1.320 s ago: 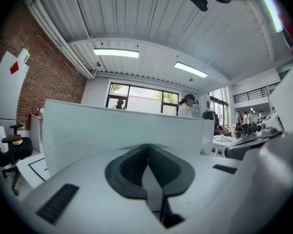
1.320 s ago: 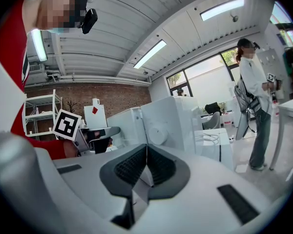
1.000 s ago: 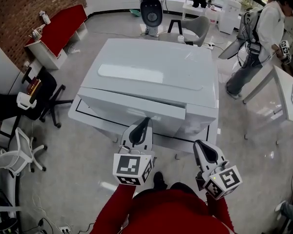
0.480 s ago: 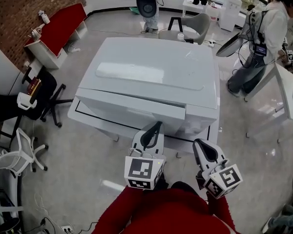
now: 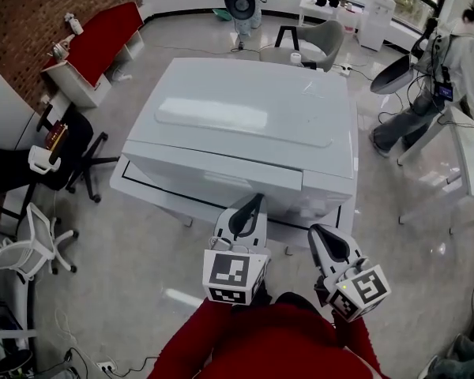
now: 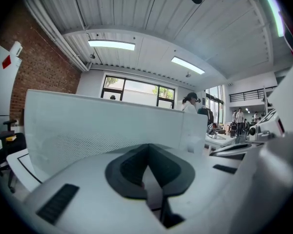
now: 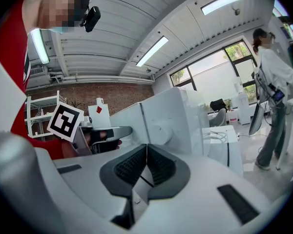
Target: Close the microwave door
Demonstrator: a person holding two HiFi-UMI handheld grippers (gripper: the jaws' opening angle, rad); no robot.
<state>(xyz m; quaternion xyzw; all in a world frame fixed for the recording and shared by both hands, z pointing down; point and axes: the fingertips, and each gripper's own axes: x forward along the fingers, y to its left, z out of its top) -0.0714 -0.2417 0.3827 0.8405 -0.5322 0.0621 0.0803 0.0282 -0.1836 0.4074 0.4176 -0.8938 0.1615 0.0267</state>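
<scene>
Since a second ago, the head view shows the left gripper [image 5: 249, 212] shifted rightward along the microwave door [image 5: 213, 176]. The right gripper [image 5: 330, 247] has barely moved. The door now lies nearly flush with the boxy, glossy white microwave [image 5: 245, 117], so the closing looks almost done, though latching cannot be judged.

From the left gripper view, the ridged dark jaws of the left gripper [image 6: 147, 167] are pressed together on nothing. The door [image 6: 102, 130] stands just ahead, smooth with a dotted mesh window.

From the right gripper view, the right gripper [image 7: 145, 167] is likewise pinched together and empty, with the microwave [image 7: 171, 121] beyond.
</scene>
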